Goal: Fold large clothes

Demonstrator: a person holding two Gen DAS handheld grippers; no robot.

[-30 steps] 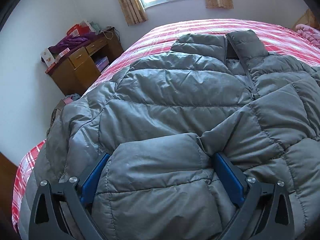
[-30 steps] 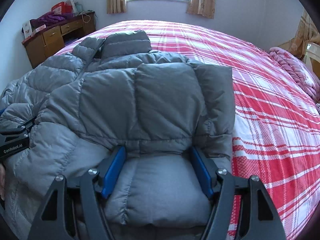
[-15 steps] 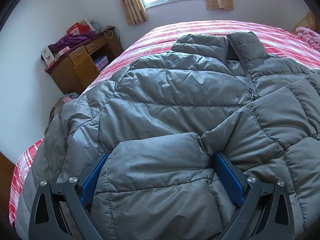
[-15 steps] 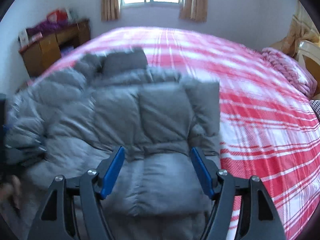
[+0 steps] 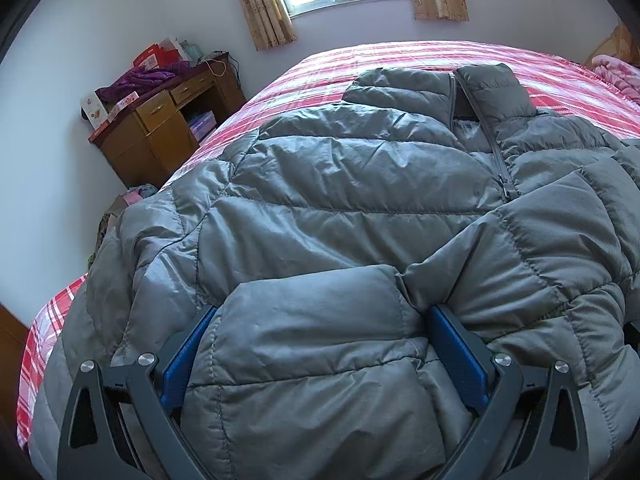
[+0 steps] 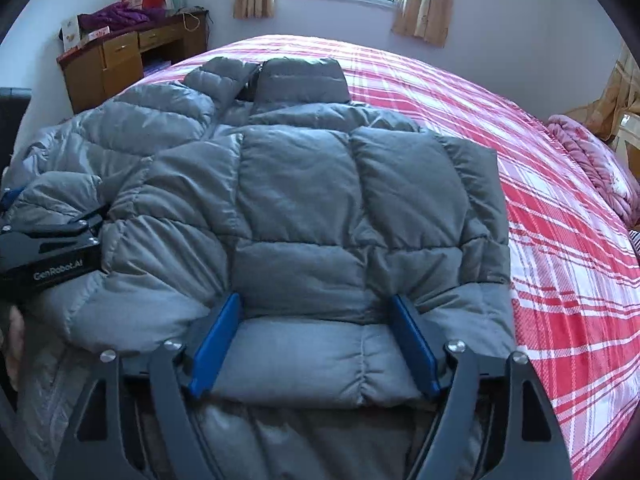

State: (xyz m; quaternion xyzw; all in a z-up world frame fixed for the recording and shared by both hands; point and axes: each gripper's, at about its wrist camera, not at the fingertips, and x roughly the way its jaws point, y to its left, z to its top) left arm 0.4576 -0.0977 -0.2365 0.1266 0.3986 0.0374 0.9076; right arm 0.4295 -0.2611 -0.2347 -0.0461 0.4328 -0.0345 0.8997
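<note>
Grey quilted puffer jacket (image 6: pixel 304 200): lies front-up, collar toward the far window, on the left half of the bed with the red-and-white plaid cover (image 6: pixel 560 248); both sleeves folded across the chest.

Left hand-held gripper (image 5: pixel 320 320): blue pads set wide, a sleeve cuff filling the gap and touching both pads.

Right hand-held gripper (image 6: pixel 316 304): jaws opening, the other sleeve's cuff between them, pads at its sides.

Jacket's right edge: ends mid-bed; broad bare cover beyond.

Far right edge: crumpled pink blanket (image 6: pixel 592 164).

Left edge: jacket overhangs the bedside, near the brown wooden worktop with drawers (image 5: pixel 160 132).
</note>
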